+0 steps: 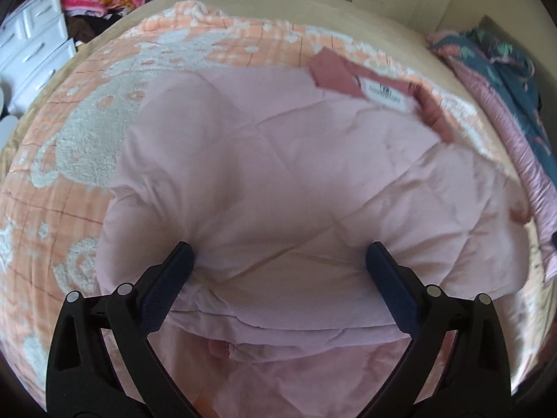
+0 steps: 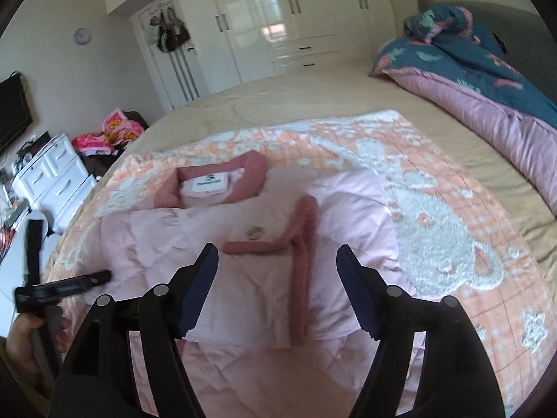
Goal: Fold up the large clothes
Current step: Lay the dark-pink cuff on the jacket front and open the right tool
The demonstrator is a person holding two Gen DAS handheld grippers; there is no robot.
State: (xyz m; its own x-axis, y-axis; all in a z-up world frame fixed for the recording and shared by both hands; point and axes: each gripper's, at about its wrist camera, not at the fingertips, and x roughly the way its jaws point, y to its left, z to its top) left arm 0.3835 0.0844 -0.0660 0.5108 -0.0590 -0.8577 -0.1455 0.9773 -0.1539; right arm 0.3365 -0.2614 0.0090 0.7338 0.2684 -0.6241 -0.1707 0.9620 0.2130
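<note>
The pink jacket (image 2: 250,240) lies part-folded on the bed's orange blanket (image 2: 452,216). Right tongs (image 2: 276,289) stand wide, empty; left tongs (image 1: 278,268) wide, seemingly pressing it. Puffy padding could spring the fold open.

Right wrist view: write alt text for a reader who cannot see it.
The open right gripper hangs over a pale pink padded jacket with a dusty rose collar, laid on an orange and white blanket on a bed. The left gripper shows at the left edge; white wardrobes stand behind.
</note>
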